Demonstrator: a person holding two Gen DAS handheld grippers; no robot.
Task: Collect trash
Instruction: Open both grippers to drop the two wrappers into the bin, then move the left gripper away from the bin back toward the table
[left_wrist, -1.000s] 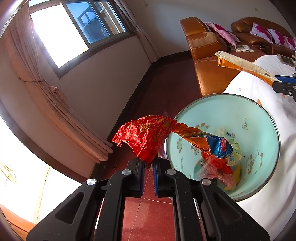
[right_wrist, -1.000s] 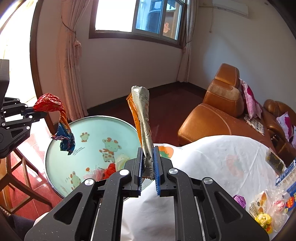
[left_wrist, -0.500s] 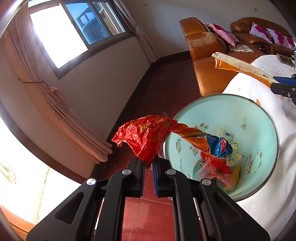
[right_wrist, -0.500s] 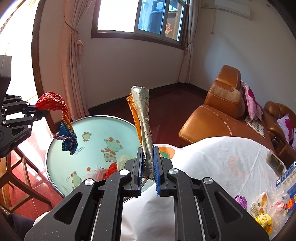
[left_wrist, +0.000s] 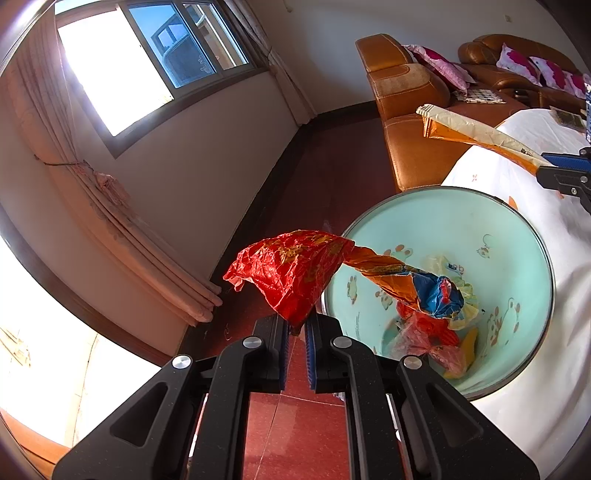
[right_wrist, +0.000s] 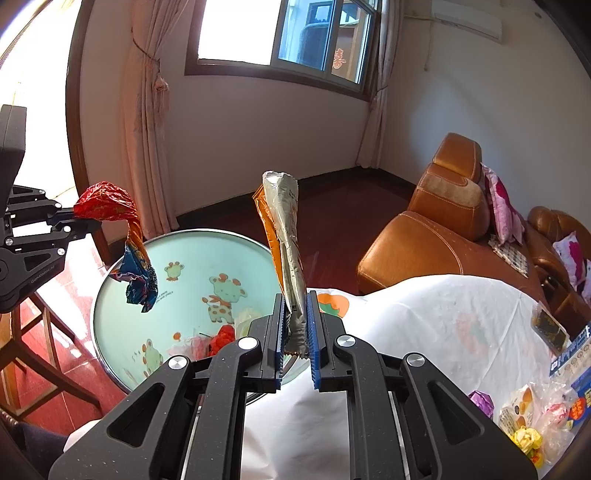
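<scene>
My left gripper (left_wrist: 295, 325) is shut on a crumpled red wrapper (left_wrist: 291, 269) whose twisted orange and blue tail (left_wrist: 432, 291) hangs over the pale green bin (left_wrist: 517, 236). From the right wrist view the same left gripper (right_wrist: 88, 223) holds that red wrapper (right_wrist: 107, 203) above the bin's left rim. My right gripper (right_wrist: 295, 325) is shut on a long silver and orange snack bag (right_wrist: 284, 229) that stands upright beside the bin (right_wrist: 192, 254), over the white tablecloth. The bag (left_wrist: 476, 133) also shows at the top right of the left wrist view. Several wrappers lie in the bin's bottom.
A white cloth-covered table (right_wrist: 424, 325) carries packets and sweets (right_wrist: 535, 417) at its right end. Brown leather sofas (right_wrist: 436, 229) with pink cushions stand behind. A wooden chair frame (right_wrist: 33, 354) is left of the bin. Red tiled floor (left_wrist: 295, 435) lies below.
</scene>
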